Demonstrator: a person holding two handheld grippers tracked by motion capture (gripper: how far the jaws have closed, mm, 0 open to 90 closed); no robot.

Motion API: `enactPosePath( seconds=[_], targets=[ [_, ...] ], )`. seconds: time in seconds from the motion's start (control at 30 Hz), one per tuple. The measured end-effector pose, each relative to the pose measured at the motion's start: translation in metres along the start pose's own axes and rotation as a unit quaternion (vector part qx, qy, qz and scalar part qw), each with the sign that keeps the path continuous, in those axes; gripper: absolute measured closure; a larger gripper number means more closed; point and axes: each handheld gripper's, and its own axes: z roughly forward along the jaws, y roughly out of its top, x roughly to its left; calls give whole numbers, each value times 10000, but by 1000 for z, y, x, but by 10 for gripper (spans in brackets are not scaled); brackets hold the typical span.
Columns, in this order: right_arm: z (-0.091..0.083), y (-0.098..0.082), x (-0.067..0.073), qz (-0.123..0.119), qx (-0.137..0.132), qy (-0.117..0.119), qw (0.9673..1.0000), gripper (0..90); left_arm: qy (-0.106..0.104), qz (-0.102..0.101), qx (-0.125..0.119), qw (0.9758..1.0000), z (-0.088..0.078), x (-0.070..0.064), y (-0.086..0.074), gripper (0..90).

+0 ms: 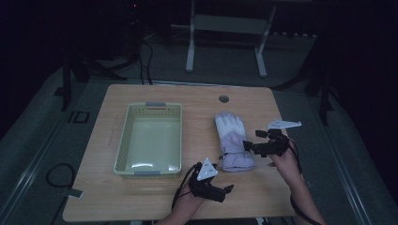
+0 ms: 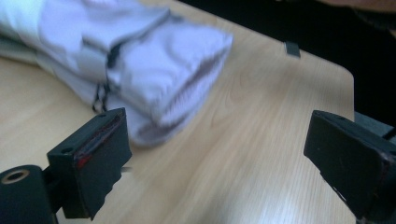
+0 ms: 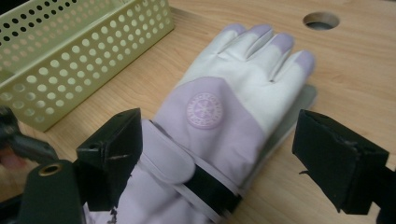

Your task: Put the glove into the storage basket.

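Black jaws of the right tool (image 3: 217, 161) stand spread over the padded glove (image 3: 219, 116) lying flat on the tabletop (image 1: 187, 197) beside the basket (image 1: 123, 140) — soft, light, best pinched at its thick cuff — left tool (image 2: 217, 158) spread too

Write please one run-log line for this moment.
glove: flat on table, right of basket | left gripper: open, near cuff | right gripper: open over wrist strap, not gripping
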Motion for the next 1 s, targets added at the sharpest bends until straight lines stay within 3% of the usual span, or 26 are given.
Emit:
enactPosePath(
  seconds=[0.03, 0.13, 0.23, 0.27, 0.33, 0.43, 0.5, 0.6, 0.73, 0.87, 0.93, 1.0],
  targets=[
    [0, 0, 0, 0, 0, 0, 10000, 161, 0, 0, 0, 10000, 0, 0, 0, 78],
    [-10, 2, -4, -116, -13, -80, 9999, 155, 167, -160, -59, 9997, -6, 2, 23, 53],
    [-13, 2, -8, -57, -14, -136, 9999, 147, 301, -239, -84, 9992, -8, 6, 34, 17],
    [-15, 2, -10, -46, -45, -154, 9999, 145, 508, -265, -131, 9983, -9, 11, 45, 17],
    [-16, 1, -16, 98, -20, -156, 9998, 120, 609, -289, -197, 9975, -10, 16, 57, 12],
    [-11, 0, -19, 259, 148, -136, 9995, 118, 628, -479, -29, 9969, -3, 27, 73, 13],
    [-9, -1, -19, 258, 200, -107, 9994, 115, 625, -456, 4, 9970, 0, 31, 78, 13],
    [-3, -1, -20, 230, 183, -169, 9994, 148, 902, -378, 90, 9952, 8, 37, 88, 14],
    [2, 3, -22, 104, 31, -336, 9994, 239, 1300, -278, 161, 9910, 20, 45, 92, 62],
    [16, 6, -20, -54, -17, -425, 9991, 338, 1499, -546, 429, 9863, 38, 55, 86, 131],
    [23, 6, -21, -17, -14, -442, 9990, 362, 1531, -727, 602, 9837, 48, 60, 83, 146],
    [31, 4, -22, -1, 28, -421, 9991, 376, 1618, -758, 815, 9805, 60, 64, 78, 147]
  ],
)
